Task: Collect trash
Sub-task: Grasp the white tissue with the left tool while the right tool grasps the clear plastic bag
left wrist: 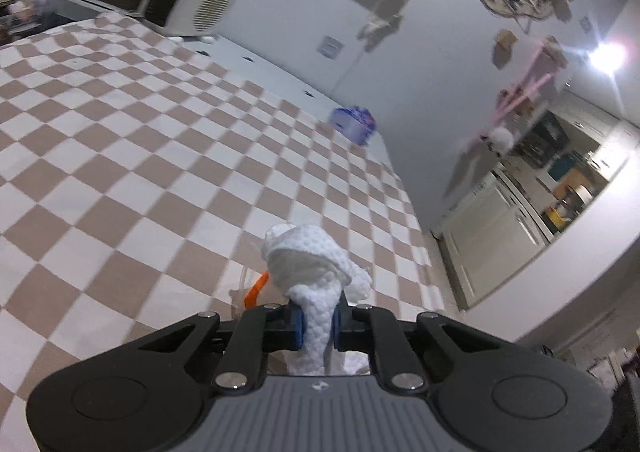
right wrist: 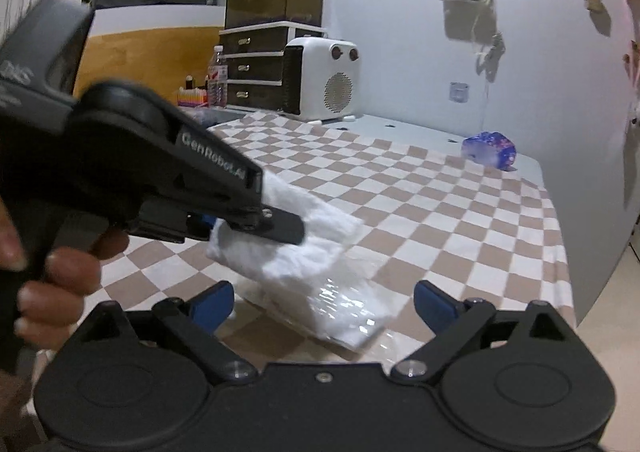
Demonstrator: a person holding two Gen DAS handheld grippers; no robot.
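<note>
My left tongs (left wrist: pixel 317 326) are clenched on a crumpled white paper towel (left wrist: pixel 310 264), which sticks up from between the blue pads at bottom centre of the left view. Seen from the right wrist, the same towel (right wrist: pixel 296 248) hangs at centre frame, above a clear plastic bag (right wrist: pixel 352 316) lying on the checkered bench (right wrist: pixel 460 220). My right tongs (right wrist: pixel 324 306) are released, pads wide apart, low in frame with the bag between them. A blue wrapper (right wrist: pixel 489 150) sits far off, upper right.
</note>
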